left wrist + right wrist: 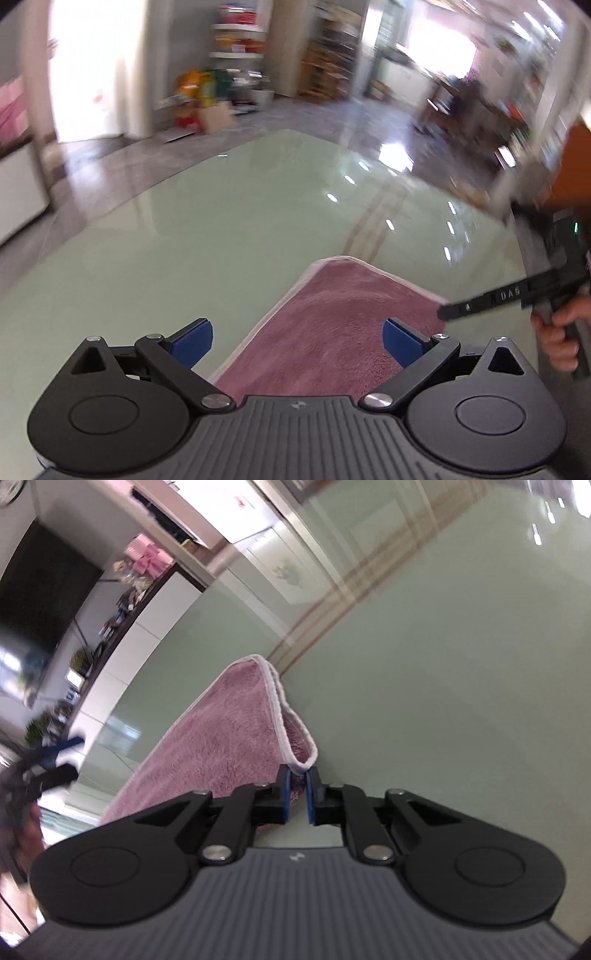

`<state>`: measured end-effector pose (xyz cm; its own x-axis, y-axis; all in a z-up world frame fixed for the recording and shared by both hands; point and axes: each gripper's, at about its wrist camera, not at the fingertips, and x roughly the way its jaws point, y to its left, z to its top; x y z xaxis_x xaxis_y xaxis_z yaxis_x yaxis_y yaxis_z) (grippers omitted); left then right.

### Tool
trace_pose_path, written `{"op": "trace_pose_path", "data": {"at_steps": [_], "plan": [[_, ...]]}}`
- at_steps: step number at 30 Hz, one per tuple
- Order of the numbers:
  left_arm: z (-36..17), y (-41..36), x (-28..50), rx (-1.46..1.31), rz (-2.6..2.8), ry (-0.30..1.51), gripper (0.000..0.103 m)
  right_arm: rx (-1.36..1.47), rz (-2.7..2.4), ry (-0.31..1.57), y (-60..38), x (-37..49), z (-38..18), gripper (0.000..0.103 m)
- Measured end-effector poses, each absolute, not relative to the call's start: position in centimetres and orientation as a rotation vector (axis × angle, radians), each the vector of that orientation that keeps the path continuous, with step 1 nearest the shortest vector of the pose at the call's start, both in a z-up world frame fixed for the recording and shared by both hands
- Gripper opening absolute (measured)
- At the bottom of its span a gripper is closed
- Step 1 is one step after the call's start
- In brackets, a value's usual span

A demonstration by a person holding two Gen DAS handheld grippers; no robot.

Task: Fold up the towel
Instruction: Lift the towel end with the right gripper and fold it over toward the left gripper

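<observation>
A mauve towel (332,325) with a white hem lies folded on the pale green glass table (221,229). My left gripper (297,341) hangs open above the towel's near left edge, its blue pads (192,341) wide apart with nothing between them. In the left wrist view the right gripper (448,313) reaches in from the right at the towel's right edge, held by a hand (557,332). In the right wrist view my right gripper (297,792) is shut on the towel's (229,738) hemmed corner, which loops up just past the blue pads (283,794).
Shiny tiled floor (332,122), shelves and boxes (221,92) lie beyond the table's far edge. A white sideboard (147,635) with small items and a dark screen (40,602) stands off the table's left side in the right wrist view. Both views are motion-blurred.
</observation>
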<state>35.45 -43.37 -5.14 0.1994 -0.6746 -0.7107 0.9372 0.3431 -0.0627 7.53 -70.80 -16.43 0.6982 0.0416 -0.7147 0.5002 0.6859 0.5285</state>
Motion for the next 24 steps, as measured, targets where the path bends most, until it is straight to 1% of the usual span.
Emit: {"op": "trace_pose_path", "data": {"at_steps": [3,4,5,7,8,10,14,17,19,20,21,24], "plan": [[-4.9,-47.5,34.8,0.698,-1.323,0.615,0.094,0.767,-0.272,0.766,-70.7,7.4,-16.6,0.008],[-5.0,-48.7,34.5,0.785,-1.374,0.579,0.090,0.765,-0.264,0.767,-70.8,7.4,-16.8,0.008],[-5.4,-50.0,34.3,0.885,-1.428,0.551,0.082,0.763,-0.257,0.767,-70.8,7.3,-16.9,0.008],[-7.0,-53.7,34.3,1.114,-1.534,0.562,0.071,0.759,-0.242,0.769,-71.0,7.2,-17.1,0.008],[-7.6,-54.9,34.5,1.169,-1.557,0.566,0.066,0.761,-0.232,0.769,-71.0,7.2,-17.3,0.008],[-8.5,-56.9,35.1,1.240,-1.583,0.561,0.062,0.765,-0.215,0.767,-71.0,7.1,-17.6,0.008],[-9.7,-60.5,37.2,1.281,-1.607,0.562,0.058,0.703,-0.199,0.740,-70.4,7.0,-17.4,0.008],[-11.0,-62.6,38.0,1.328,-1.616,0.570,0.057,0.685,-0.212,0.725,-69.9,7.2,-17.4,0.008],[-11.7,-63.5,38.0,1.353,-1.626,0.578,0.057,0.684,-0.221,0.711,-69.8,7.2,-17.4,0.018],[-12.1,-63.7,37.9,1.363,-1.635,0.585,0.057,0.692,-0.229,0.698,-69.9,7.0,-17.4,0.030],[-12.3,-63.9,37.9,1.366,-1.643,0.590,0.057,0.704,-0.236,0.684,-70.0,6.7,-17.3,0.036],[-12.4,-64.0,38.0,1.355,-1.654,0.600,0.059,0.740,-0.246,0.652,-70.5,6.3,-17.3,0.039]]}}
